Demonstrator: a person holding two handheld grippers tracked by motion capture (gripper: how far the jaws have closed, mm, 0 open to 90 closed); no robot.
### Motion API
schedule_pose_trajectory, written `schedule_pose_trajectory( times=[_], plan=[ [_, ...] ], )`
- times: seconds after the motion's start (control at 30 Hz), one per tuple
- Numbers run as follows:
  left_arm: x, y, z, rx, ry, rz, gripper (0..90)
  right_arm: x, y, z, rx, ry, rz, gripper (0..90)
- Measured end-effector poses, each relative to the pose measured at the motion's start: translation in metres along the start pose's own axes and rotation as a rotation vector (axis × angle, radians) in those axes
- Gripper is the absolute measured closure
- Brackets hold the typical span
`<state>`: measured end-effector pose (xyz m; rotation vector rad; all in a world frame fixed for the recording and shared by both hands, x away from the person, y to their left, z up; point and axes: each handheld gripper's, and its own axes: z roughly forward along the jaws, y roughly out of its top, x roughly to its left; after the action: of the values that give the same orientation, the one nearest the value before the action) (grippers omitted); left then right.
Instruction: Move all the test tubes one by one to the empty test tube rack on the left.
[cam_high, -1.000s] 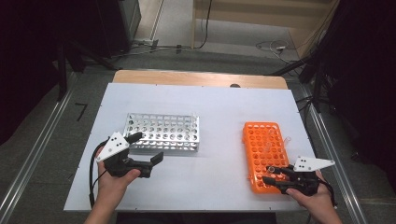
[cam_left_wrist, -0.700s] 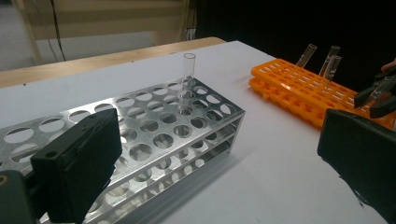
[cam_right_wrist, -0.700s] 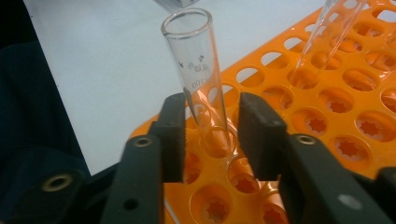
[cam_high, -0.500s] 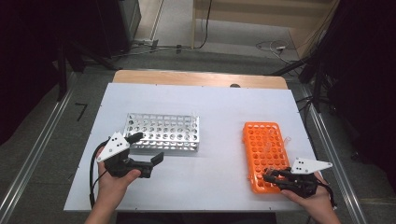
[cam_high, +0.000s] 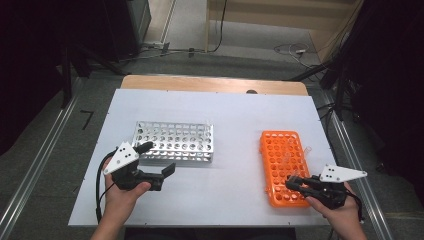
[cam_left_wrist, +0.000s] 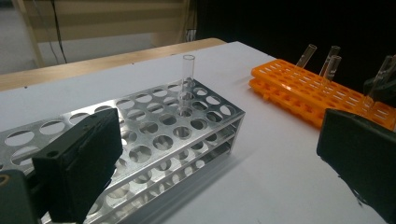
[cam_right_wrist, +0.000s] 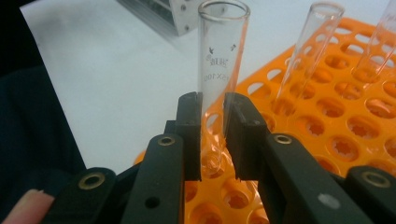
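Right gripper (cam_high: 292, 182) shifted nearer; white table (cam_high: 240, 120), dark room.

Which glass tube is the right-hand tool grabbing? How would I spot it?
Find the orange rack on the table's right side. At its near end, the right tool pinches one clear tube. The other tubes in that rack stand free.

My right tool (cam_high: 291, 182) has its jaws just closed tight (the hand low at the near right), while my left tool (cam_high: 159, 159) rests with jaws spread wide, forearm reaching in from below.
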<state>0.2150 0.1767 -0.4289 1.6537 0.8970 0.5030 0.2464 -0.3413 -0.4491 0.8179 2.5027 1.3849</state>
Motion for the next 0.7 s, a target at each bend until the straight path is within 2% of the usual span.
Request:
schedule_pose_trajectory(
  times=[0.2, 0.3, 0.7],
  plan=[
    [-0.003, 0.001, 0.001, -0.003, -0.007, 0.002, 0.0, 0.004, 0.01, -0.006, -0.053, -0.047, 0.034, 73.8],
    [-0.005, 0.002, 0.002, 0.001, -0.012, 0.008, 0.0, 0.008, 0.014, -0.006, -0.074, -0.054, 0.044, 73.8],
    [-0.015, 0.002, 0.008, 0.012, -0.041, 0.022, 0.0, 0.027, 0.029, 0.017, -0.07, -0.022, 0.012, 73.8]
  ],
)
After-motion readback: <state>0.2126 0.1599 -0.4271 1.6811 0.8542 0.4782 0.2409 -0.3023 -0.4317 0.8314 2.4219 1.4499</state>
